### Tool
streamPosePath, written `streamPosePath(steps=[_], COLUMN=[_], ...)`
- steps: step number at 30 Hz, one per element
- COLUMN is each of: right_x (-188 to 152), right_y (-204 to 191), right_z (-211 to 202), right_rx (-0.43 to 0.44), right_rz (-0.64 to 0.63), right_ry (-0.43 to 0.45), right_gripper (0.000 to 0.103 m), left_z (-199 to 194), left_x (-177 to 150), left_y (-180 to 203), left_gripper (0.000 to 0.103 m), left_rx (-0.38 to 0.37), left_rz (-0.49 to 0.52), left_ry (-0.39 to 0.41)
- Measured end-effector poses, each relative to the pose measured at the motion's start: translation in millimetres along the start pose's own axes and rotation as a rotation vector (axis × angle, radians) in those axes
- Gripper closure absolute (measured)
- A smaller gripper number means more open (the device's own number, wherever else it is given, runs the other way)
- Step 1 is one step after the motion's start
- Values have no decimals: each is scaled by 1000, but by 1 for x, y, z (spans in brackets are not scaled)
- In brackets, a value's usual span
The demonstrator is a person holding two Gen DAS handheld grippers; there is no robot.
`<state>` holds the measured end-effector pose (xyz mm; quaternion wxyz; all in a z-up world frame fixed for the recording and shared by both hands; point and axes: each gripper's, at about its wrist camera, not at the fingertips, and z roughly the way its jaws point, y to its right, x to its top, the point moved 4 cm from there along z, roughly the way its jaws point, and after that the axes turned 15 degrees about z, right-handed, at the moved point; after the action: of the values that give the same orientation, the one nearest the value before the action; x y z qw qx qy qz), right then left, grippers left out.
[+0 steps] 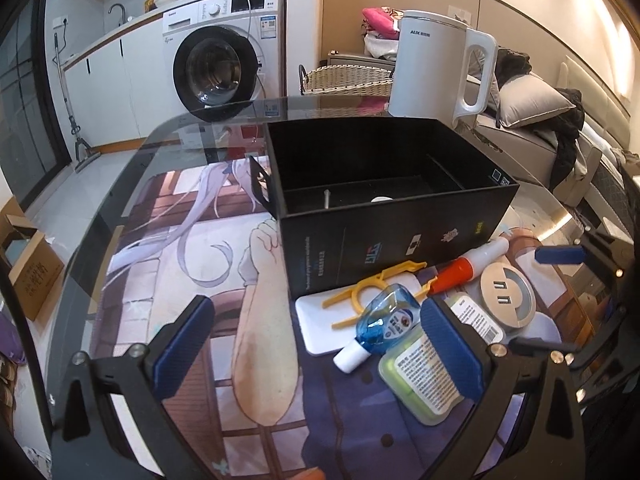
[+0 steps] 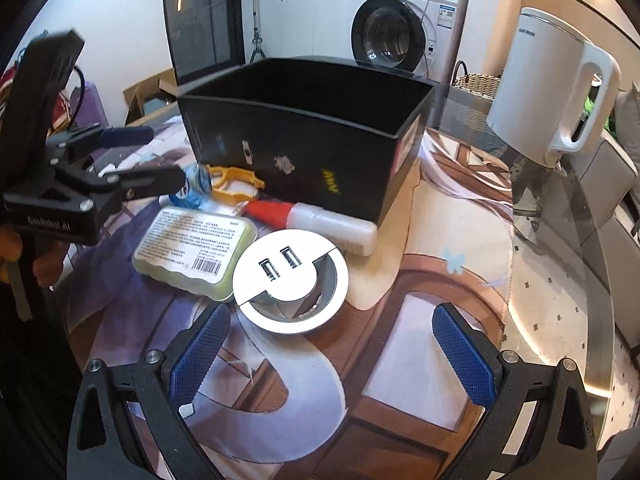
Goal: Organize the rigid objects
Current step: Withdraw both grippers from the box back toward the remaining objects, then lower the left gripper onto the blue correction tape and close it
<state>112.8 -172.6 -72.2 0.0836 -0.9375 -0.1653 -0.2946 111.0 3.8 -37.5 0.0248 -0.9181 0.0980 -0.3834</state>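
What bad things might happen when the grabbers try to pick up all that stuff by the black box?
The things lie crowded together: the blue bottle rests across the yellow clip and against the green case, so the open left gripper may nudge its neighbours. The round USB socket looks wide and flat, so the open right gripper might slip off it. The black box stands close behind, and could get bumped.
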Motion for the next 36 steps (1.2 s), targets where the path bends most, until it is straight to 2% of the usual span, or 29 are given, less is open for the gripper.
streamPosePath(steps=[5,11,20,36], right_x=[0,1,4,6], right_y=[-4,-4,5,13], right_z=[5,4,7,12], right_rx=[-13,-15,-19,-16], right_rz=[-11,-8,17,60], right_ry=[-4,-4,-1,-3], right_gripper=[0,0,0,0], left_z=[11,26,22,9], left_x=[4,3,-22,-44], left_y=[-2,-9,-19,-26], left_gripper=[0,0,0,0], left_rx=[-27,6,18,28], left_rz=[-69,-89,-72,-42], left_ry=[-22,-67,-136,-171])
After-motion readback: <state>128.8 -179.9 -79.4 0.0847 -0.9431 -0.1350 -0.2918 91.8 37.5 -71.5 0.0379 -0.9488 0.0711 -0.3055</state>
